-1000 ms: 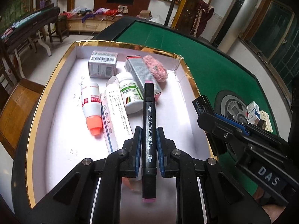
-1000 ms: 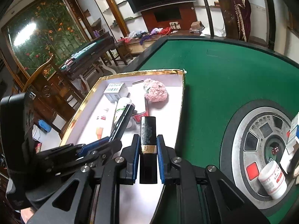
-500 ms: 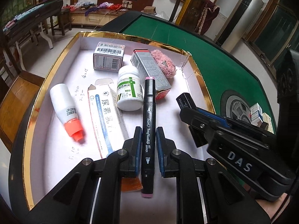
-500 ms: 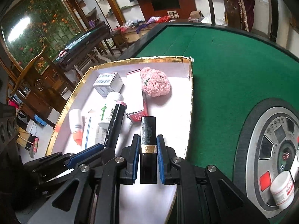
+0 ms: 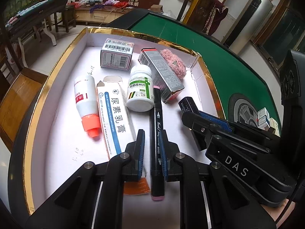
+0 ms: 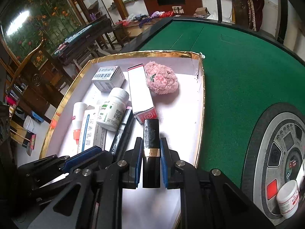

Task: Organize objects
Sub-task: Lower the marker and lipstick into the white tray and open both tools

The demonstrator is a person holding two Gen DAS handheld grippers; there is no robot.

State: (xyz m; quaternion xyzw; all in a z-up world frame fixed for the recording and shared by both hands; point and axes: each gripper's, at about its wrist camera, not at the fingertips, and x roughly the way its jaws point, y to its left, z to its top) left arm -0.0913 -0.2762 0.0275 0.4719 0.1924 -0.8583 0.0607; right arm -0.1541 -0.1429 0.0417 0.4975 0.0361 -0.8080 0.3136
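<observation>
My left gripper (image 5: 152,134) is shut on a black marker (image 5: 156,126) with pink ends. It hangs low over a white tray with a gold rim (image 5: 63,57), and its far end reaches a white pill bottle (image 5: 140,89). My right gripper (image 6: 151,140) is shut on a black tube with a gold band (image 6: 151,133), held over the tray's right part. The left wrist view shows that tube (image 5: 187,105) to the right of the marker. The tray holds a barcode box (image 5: 117,54), an orange-capped bottle (image 5: 85,99), a long white-blue carton (image 5: 112,112), a grey carton (image 5: 162,72) and a pink fluffy toy (image 5: 174,62).
The tray lies at the left edge of a green felt table (image 6: 238,66). To the right is a round grey centre panel (image 6: 282,143) with a white jar (image 6: 287,194) and small boxes (image 5: 264,115). A wooden chair (image 5: 17,95) stands left of the table.
My right gripper has come down and in over the tray with the tube. The left gripper has barely moved, and the marker now sits slightly off-centre toward the right pad.
</observation>
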